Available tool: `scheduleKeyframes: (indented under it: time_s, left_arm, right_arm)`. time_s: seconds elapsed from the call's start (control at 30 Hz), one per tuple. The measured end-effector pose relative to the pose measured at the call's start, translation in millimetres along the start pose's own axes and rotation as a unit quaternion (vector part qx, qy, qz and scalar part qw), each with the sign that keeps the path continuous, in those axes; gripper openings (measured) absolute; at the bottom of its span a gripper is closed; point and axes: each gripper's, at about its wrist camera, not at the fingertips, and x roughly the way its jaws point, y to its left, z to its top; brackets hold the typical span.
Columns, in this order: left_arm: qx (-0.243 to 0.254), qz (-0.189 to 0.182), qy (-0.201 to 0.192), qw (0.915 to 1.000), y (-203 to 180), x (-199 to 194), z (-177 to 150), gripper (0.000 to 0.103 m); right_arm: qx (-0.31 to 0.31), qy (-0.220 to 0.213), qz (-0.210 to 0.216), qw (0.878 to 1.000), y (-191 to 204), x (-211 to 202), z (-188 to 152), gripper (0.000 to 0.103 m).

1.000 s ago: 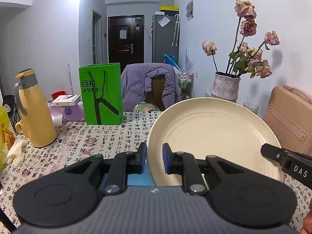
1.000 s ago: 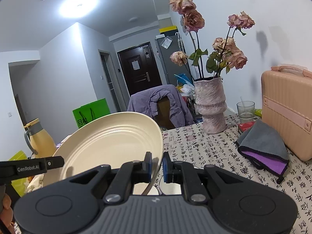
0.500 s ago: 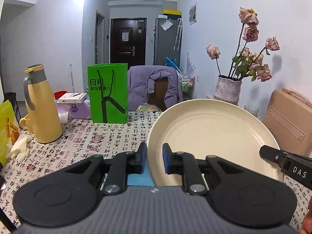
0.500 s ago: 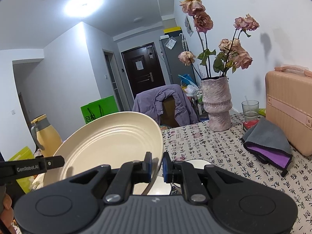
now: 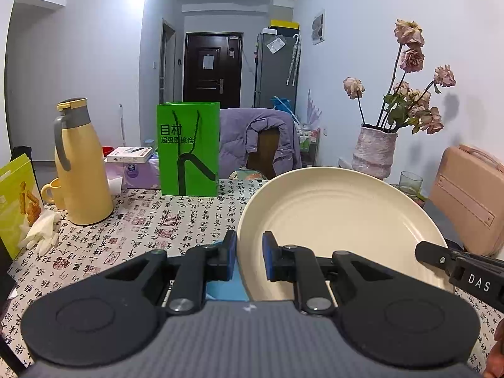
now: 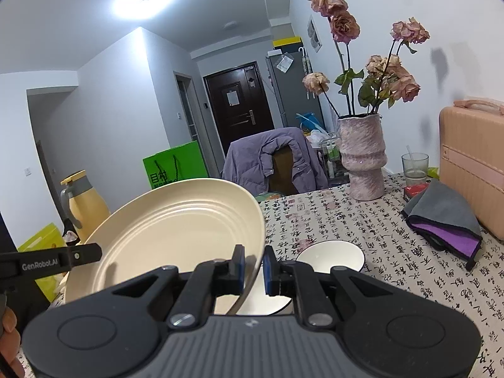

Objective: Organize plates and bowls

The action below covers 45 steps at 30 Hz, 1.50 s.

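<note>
A pink ribbed vase (image 6: 362, 157) stands on the table (image 6: 330, 220) holding dried pink roses (image 6: 378, 72). Beside the pink suitcase (image 6: 472, 163) a drinking glass (image 6: 415, 165) holds a straw or stick; whether there is liquid in it I cannot tell. A white bowl with a dark rim (image 6: 330, 255) sits empty on the patterned tablecloth, just past my right gripper (image 6: 252, 267). A yellow thermos jug (image 5: 82, 163) stands shut at the left, with a green paper bag (image 5: 188, 149) upright further back; its contents are hidden.

I hold one cream plate (image 5: 337, 230) between both hands, lifted above the table and tilted so its face looks toward me. It is round, with faint concentric ridges inside and nothing on it. My left gripper (image 5: 249, 258) is clenched on its left rim, blue pads either side of the edge. My right gripper is clamped on the opposite rim. A grey and purple cloth (image 6: 444, 217) lies folded near the suitcase.
</note>
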Motion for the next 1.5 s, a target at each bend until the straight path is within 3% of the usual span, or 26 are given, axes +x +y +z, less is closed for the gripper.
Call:
scheduleKeyframes:
  time_s: [1.5]
  left_arm:
    - [-0.024,-0.005,-0.005,0.9997,22.7,-22.4,-26.2,0.017]
  right_arm:
    - [-0.005,0.016,0.017,1.000,11.7,-10.7,-23.3,0.012]
